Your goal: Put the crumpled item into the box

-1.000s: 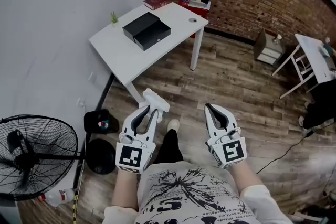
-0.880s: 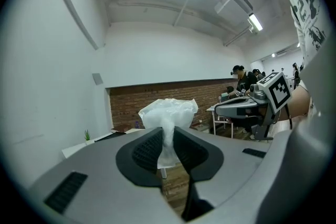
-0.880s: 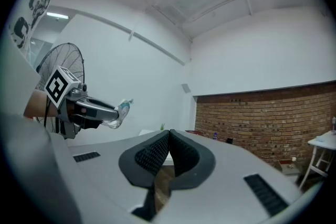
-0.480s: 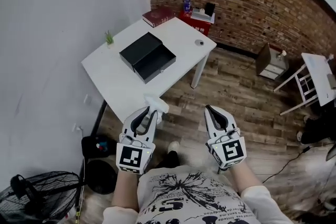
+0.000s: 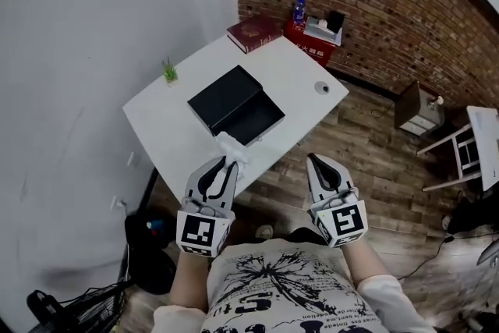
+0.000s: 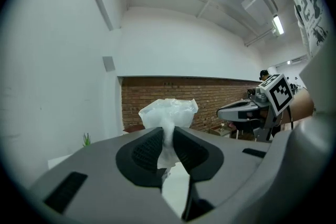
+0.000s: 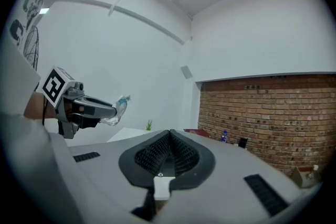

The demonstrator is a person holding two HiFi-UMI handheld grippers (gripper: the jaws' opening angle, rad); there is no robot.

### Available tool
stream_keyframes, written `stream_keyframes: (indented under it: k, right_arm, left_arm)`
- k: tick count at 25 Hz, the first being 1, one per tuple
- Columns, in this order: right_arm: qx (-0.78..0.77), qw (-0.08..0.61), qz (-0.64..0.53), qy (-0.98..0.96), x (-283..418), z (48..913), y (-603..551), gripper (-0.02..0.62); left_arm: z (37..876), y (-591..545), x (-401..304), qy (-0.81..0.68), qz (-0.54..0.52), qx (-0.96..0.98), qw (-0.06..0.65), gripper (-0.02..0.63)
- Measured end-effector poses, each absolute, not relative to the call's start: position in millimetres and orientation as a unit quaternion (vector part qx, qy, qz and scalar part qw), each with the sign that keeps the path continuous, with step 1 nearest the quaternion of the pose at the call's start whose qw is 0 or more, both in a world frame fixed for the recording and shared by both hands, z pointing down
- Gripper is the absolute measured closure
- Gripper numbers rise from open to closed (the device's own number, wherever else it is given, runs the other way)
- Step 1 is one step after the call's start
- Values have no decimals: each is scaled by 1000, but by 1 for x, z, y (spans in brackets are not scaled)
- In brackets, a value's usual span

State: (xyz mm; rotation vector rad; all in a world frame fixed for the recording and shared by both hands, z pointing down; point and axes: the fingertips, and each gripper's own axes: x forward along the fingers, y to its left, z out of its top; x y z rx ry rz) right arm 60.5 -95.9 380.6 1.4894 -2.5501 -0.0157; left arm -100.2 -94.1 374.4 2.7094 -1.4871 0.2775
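We are in the carrying step: our left gripper (image 5: 224, 164) pinches the wad (image 5: 231, 146), a white crumpled bit of tissue or thin film, between its pads, with most of it puffing out beyond the tips. The wad hangs in the air over the near edge of the table (image 5: 168, 129), just short of the box (image 5: 236, 105), so it is not yet in. The box is black and lies in the middle of the table. Its near right half looks to us like the open tray and its far left half like the lid lying beside it, though we cannot be sure from here. Our right gripper (image 5: 315, 160) is to the right of the left one, past the table's near edge. Its jaws are pressed together with nothing between them, and it has no part in the job for now. As we judge it, the next move is to reach the left gripper farther over the table until the wad is above the open half, lower it inside the rim, and only then spread the jaws. So light a thing may cling to a pad or drift, so a low release seems wise.
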Motion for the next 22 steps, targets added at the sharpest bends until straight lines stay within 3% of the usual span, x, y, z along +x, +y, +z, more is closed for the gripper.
stream_keyframes:
  k: [22]
  right_arm:
    - [225,111,-1,-968,2,413,-343,581]
  left_arm:
    - [418,-259,-115,-690,113,710,82,528]
